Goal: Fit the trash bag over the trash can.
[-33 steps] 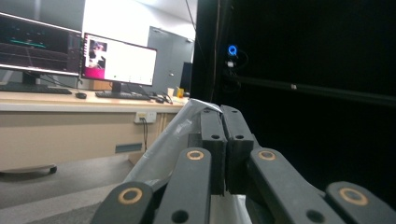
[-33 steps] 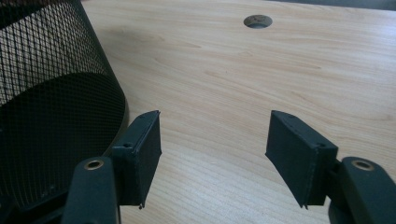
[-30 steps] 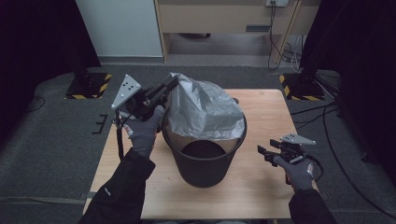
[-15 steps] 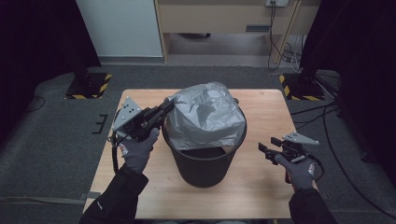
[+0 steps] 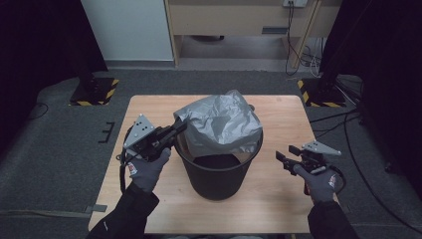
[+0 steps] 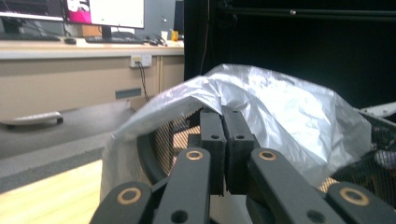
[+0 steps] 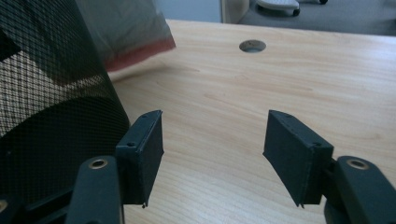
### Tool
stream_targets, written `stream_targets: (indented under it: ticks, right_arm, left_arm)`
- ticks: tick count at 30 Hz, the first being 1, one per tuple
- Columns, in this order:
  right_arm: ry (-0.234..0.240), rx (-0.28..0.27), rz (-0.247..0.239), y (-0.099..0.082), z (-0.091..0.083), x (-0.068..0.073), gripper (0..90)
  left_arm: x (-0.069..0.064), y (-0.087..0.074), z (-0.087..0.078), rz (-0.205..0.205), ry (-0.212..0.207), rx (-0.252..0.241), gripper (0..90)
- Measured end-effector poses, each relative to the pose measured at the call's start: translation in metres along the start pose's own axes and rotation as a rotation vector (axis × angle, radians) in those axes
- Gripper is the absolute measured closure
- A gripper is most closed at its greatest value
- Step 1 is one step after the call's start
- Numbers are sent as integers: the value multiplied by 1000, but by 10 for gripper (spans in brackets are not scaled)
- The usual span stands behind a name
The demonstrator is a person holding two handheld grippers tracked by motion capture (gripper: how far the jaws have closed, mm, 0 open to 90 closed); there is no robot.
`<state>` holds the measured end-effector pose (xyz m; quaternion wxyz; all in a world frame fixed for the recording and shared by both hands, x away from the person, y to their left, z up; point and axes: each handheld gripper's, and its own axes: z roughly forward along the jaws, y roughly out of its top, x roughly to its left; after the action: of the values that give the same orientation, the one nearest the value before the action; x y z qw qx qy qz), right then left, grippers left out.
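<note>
The mesh bin (image 5: pixel 219 172) stood mid-bench (image 5: pixel 149 107), the bag (image 5: pixel 221 124) draped over its rim; left gripper (image 5: pixel 176 130) at its left, right gripper (image 5: pixel 284 158) apart at its right.

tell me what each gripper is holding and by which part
Left gripper pinches the grey bag by its edge at the bin's left rim. Right gripper holds nothing.

The high view is dim and soft, its side margins almost black, while the wooden surface (image 5: pixel 149 119) is evenly lit from overhead. The silver bag (image 5: pixel 221 124) catches pale glare. In the left gripper view the near tool (image 6: pixel 223 140) is blurred; the right gripper view is brighter, with faint shadows
</note>
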<state>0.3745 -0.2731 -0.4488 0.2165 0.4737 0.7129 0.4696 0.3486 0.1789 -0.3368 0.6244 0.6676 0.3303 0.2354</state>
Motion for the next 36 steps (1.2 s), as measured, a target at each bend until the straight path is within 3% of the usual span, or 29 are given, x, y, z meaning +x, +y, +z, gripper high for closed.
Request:
stream_targets:
  ticks: [8,9,11,12,13,14,19,28,33,36]
  right_arm:
    - [37,-126,5,24,-10,13,391]
    - [52,-178,14,38,-17,17,395]
    - [63,-221,-3,51,-23,22,402]
    - [63,-221,-3,51,-23,22,402]
    - [84,-258,-32,66,-26,29,406]
    - [84,-258,-32,66,-26,29,406]
    - [136,-340,-48,101,-26,46,419]
    - [218,-351,-55,131,-17,61,482]
    - [288,-302,-90,137,-6,73,552]
    - [286,-260,-126,135,0,78,583]
  left_arm:
    - [3,-2,-4,-4,0,4,888]
    - [2,-3,-6,1,2,10,889]
    - [3,-4,-7,-1,2,15,889]
    - [3,-4,-7,-1,2,15,889]
    - [3,-5,-7,-6,-3,10,889]
    - [3,-5,-7,-6,-3,10,889]
    - [2,-5,-8,-5,-7,12,888]
    - [-2,-4,-5,-7,-23,23,886]
    - [-4,-3,-4,-13,-35,28,884]
    - [-4,-3,-4,-14,-41,30,872]
